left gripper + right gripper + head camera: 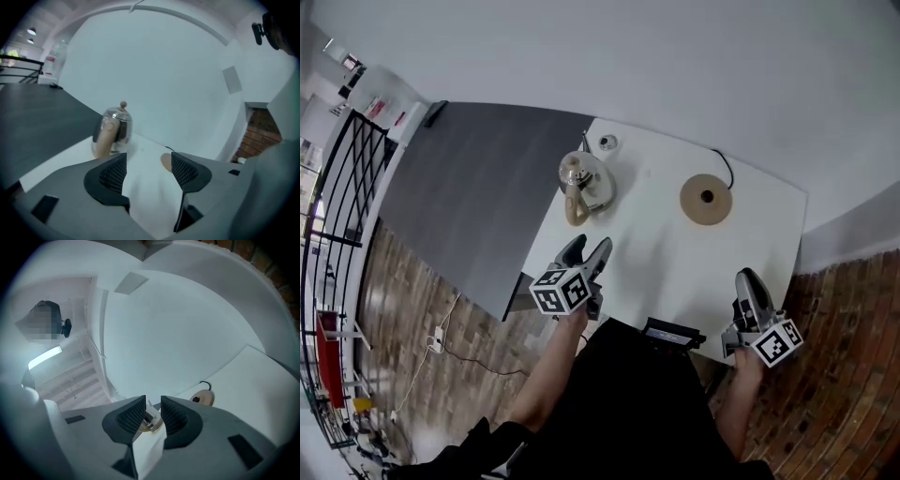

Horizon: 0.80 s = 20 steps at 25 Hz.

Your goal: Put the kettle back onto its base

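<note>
A shiny metal kettle [584, 183] with a tan handle stands on the left part of the white table [656, 253]; in the left gripper view the kettle [112, 129] is upright, ahead and left of the jaws. The round tan base [706, 200] lies to its right, apart from it, with a black cord. My left gripper [587, 251] is open and empty, short of the kettle; the base [165, 161] peeks between its jaws. My right gripper [752, 283] hovers near the table's front right edge, jaws a narrow gap apart, holding nothing; the base [202, 398] lies ahead to its right.
A small round object [607, 142] sits at the table's back left edge. A black device [673, 333] sits at the front edge by the person's body. Dark grey flooring [459, 187] and brick floor lie left of the table; a white wall is behind.
</note>
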Tool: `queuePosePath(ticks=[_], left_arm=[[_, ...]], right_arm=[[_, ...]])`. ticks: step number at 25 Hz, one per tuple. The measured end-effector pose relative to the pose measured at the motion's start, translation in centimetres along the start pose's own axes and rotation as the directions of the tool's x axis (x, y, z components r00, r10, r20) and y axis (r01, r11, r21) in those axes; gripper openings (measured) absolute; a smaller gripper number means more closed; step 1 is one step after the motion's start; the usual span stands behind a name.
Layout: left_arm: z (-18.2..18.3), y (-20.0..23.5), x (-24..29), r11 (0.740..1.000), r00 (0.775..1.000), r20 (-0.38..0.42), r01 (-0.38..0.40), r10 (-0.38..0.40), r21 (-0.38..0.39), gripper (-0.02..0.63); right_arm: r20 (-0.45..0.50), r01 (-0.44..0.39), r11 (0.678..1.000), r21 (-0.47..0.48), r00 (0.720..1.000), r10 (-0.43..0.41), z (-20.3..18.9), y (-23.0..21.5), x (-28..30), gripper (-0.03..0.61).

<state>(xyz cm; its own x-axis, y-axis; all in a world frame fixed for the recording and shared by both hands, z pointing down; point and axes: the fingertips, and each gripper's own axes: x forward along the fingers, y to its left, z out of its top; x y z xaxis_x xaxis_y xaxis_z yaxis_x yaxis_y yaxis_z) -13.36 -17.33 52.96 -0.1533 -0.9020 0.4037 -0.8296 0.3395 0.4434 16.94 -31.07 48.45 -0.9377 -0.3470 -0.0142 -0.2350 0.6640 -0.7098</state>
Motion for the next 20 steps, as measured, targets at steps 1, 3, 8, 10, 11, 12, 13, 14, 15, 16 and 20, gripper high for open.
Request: queuePosePath(ticks=[1,3,8,10,11,12,13,14,15,16,20], left_arm=[[0.5,1.6,0.1,0.998,0.998,0.019,-0.058,0.058,0.012,0.302],[1.7,4.3,0.7,0.986,0.987,0.045,-0.155,0.152,0.062,0.323],[3.8,8.5,3.9,0.952,0.970,0.028,-0.243,0.242,0.187,0.337],[3.6,9.0,5.5,0.950,0.973,-0.012,-0.223,0.231,0.219,0.337],[3.5,9.1,6.1,0.948,0.974,-0.029,-0.213,0.226,0.234,0.337],[3.4,9.2,6.7,0.947,0.974,-0.042,-0.204,0.221,0.250,0.336],[3.3,9.1,7.2,0.945,0.975,-0.053,-0.196,0.217,0.262,0.336],[3.2,9.1,7.6,0.944,0.975,-0.059,-0.191,0.214,0.269,0.333],[3.3,9.1,7.8,0.944,0.975,-0.058,-0.193,0.215,0.269,0.305],[3.5,9.3,7.8,0.944,0.975,-0.050,-0.198,0.219,0.263,0.242],[3.9,10.2,7.4,0.947,0.982,-0.054,-0.159,0.181,0.280,0.178]], right_arm=[[0.003,0.006,1.000,-0.004,1.000,-0.006,0.2,0.0,-0.1,0.086],[0.012,0.014,1.000,-0.013,1.000,-0.014,0.7,0.2,0.0,0.085],[0.008,0.044,0.998,-0.049,0.999,-0.044,1.2,0.9,0.2,0.085],[0.016,0.073,0.996,-0.049,0.997,-0.072,1.3,1.0,0.0,0.086],[0.018,0.085,0.995,-0.049,0.996,-0.084,1.2,1.1,0.0,0.086],[0.016,0.097,0.994,-0.051,0.995,-0.096,1.0,1.3,0.1,0.086],[0.011,0.108,0.993,-0.054,0.994,-0.107,0.8,1.4,0.1,0.086],[0.008,0.118,0.991,-0.057,0.993,-0.118,0.6,1.5,0.2,0.085],[0.006,0.127,0.990,-0.062,0.992,-0.127,0.6,1.6,0.3,0.086],[0.005,0.135,0.989,-0.066,0.991,-0.135,0.5,1.7,0.5,0.085],[-0.006,0.172,0.982,-0.075,0.985,-0.173,-0.3,1.7,0.5,0.085]])
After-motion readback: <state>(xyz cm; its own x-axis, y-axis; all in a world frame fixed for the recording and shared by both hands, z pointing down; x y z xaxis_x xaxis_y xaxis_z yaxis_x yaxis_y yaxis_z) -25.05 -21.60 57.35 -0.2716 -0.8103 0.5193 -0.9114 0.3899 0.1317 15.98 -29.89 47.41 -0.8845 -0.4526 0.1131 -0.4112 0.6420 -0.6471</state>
